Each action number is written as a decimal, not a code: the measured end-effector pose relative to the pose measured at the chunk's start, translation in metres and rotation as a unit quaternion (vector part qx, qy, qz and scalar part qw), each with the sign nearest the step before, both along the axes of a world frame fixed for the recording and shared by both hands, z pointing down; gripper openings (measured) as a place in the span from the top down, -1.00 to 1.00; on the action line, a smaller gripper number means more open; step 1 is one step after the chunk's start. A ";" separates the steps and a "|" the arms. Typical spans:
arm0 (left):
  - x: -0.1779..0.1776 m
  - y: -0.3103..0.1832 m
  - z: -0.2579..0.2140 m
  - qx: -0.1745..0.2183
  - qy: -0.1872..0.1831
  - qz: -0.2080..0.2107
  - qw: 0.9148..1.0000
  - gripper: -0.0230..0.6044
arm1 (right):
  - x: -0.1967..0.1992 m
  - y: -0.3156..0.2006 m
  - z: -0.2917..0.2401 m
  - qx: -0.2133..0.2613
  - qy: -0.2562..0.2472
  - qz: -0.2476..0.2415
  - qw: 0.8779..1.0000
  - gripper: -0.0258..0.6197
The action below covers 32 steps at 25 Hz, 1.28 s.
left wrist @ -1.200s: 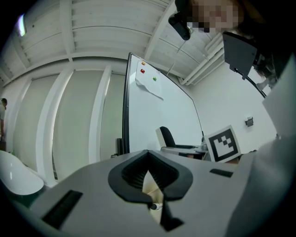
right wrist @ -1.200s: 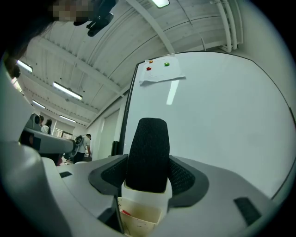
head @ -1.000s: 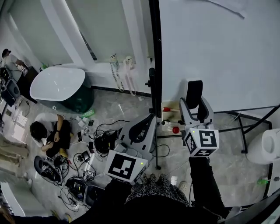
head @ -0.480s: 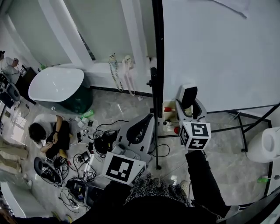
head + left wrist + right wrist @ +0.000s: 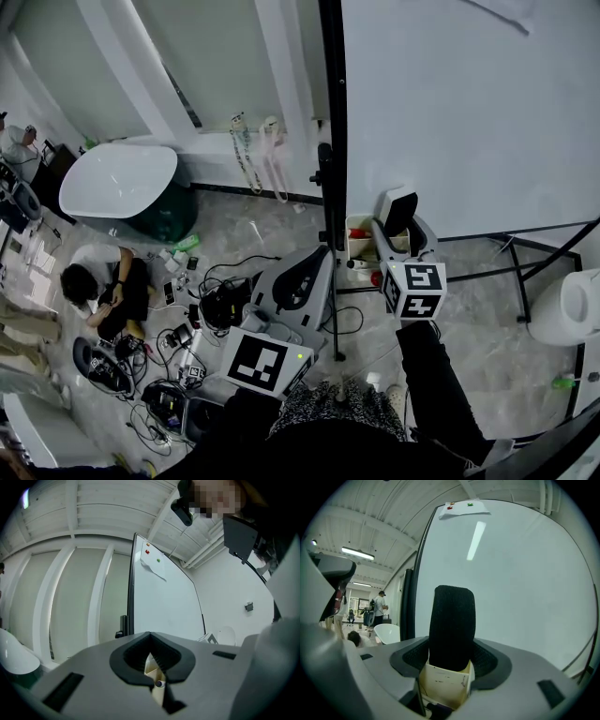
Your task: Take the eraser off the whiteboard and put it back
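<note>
The eraser has a white body and a black felt face. My right gripper is shut on its lower part, so it stands up out of the jaws in front of the whiteboard, just right of the black frame post. Whether it touches the board I cannot tell. Below it hangs the cream pen tray with red items inside, also seen under the eraser. My left gripper hangs lower left, shut, holding nothing.
A sheet of paper is pinned by magnets at the board's top. The board's stand legs spread over the floor. A person sits among cables and gear. A white tub chair stands at left, a white stool at right.
My right gripper has carried the eraser a little left and lower, closer to the pen tray. The left gripper has hardly moved.
</note>
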State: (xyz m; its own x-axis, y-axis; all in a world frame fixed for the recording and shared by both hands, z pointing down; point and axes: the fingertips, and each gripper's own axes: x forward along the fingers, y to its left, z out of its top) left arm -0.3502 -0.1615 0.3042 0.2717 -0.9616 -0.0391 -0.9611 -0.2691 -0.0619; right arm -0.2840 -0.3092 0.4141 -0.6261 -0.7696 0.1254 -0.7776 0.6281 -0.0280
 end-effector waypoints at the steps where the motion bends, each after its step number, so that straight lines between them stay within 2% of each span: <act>1: 0.001 -0.001 0.000 -0.001 0.004 -0.001 1.000 0.91 | 0.000 0.000 0.000 0.000 -0.001 -0.001 1.000 0.07; 3: 0.002 -0.001 0.000 -0.002 0.012 -0.004 1.000 0.91 | 0.000 0.002 -0.001 0.003 -0.003 -0.004 1.000 0.07; 11: 0.008 -0.003 0.001 -0.003 0.005 0.004 1.000 0.91 | -0.001 0.006 -0.003 0.000 -0.013 -0.020 1.000 0.07; 16: 0.015 -0.006 0.005 -0.005 -0.001 0.013 1.000 0.91 | 0.002 0.016 -0.008 -0.005 -0.026 -0.050 0.998 0.07; 25: 0.047 -0.017 0.000 0.003 0.004 0.035 0.999 0.91 | 0.055 0.012 -0.038 0.033 -0.043 -0.021 0.998 0.07; 32: 0.073 -0.021 -0.006 0.008 0.011 0.044 0.999 0.91 | 0.092 0.033 -0.076 0.074 -0.034 -0.026 0.996 0.07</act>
